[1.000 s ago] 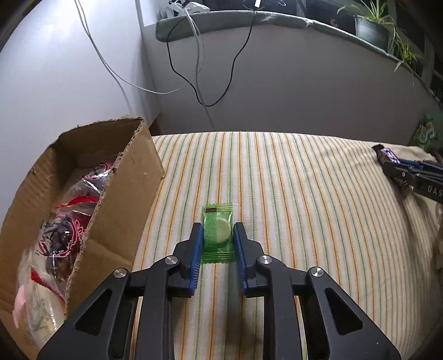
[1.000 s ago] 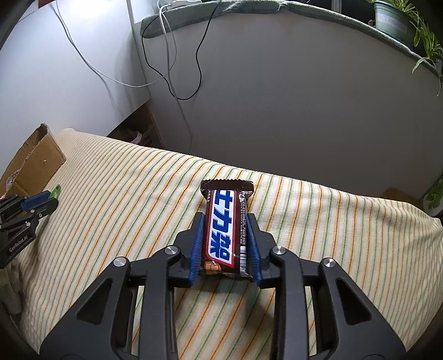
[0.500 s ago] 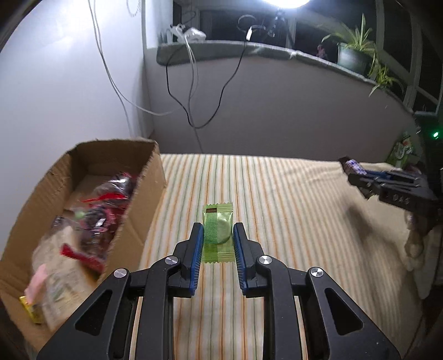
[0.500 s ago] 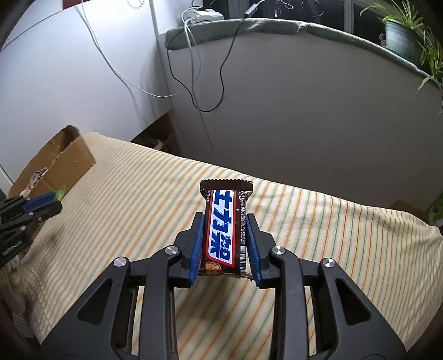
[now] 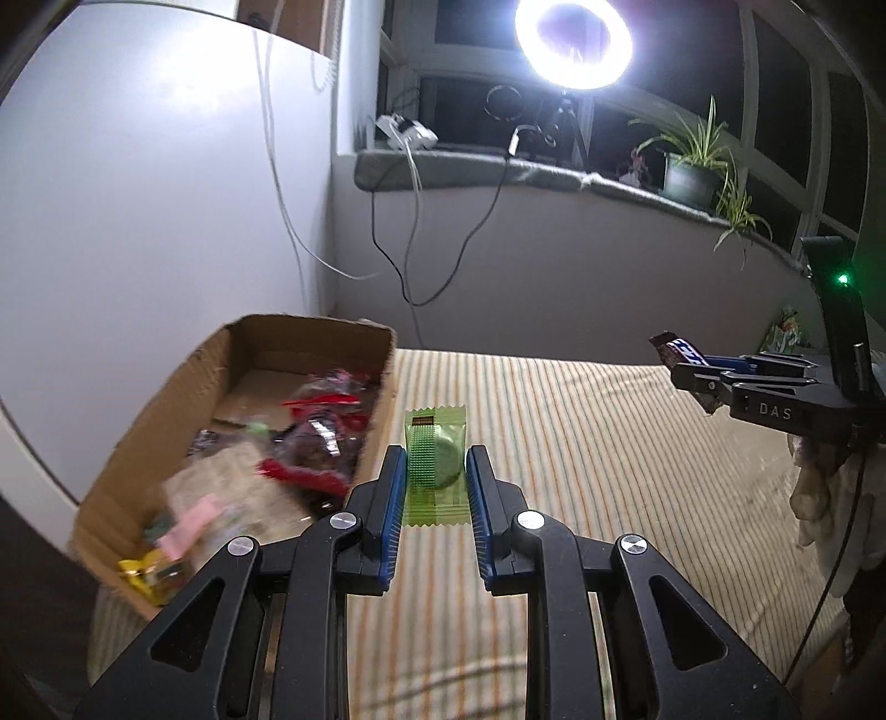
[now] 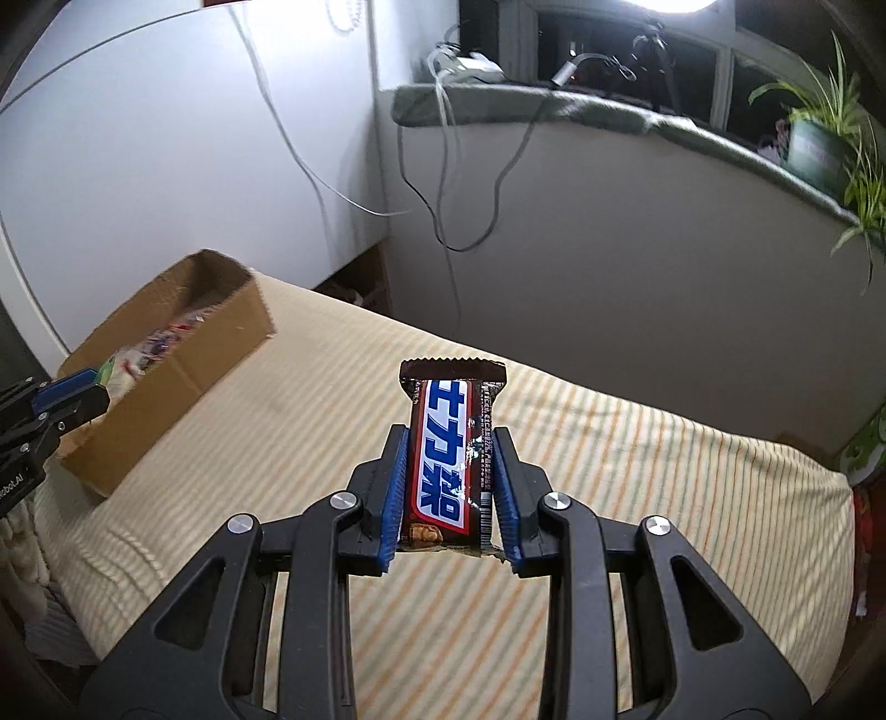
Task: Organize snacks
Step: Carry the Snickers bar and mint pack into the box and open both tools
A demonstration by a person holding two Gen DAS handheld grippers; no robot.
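My left gripper (image 5: 434, 459) is shut on a small green snack packet (image 5: 436, 471), held in the air just right of an open cardboard box (image 5: 221, 354) that holds several wrapped snacks (image 5: 310, 437). My right gripper (image 6: 449, 443) is shut on a brown chocolate bar (image 6: 449, 454) with a blue and white label, raised above the striped cloth (image 6: 609, 443). In the left wrist view the right gripper (image 5: 698, 371) shows at the far right with the bar's end (image 5: 673, 346) sticking out. In the right wrist view the left gripper (image 6: 83, 387) sits at the left edge beside the box (image 6: 210, 332).
The striped cloth (image 5: 581, 432) covers a raised surface that drops off at its near edge. A bright ring light (image 5: 573, 41), cables (image 5: 410, 232) and potted plants (image 5: 689, 166) stand on the window ledge behind. A white wall (image 5: 138, 194) runs along the left.
Both grippers have risen and pulled back with their snacks still held. The box interior and the ring light have come into the left wrist view.
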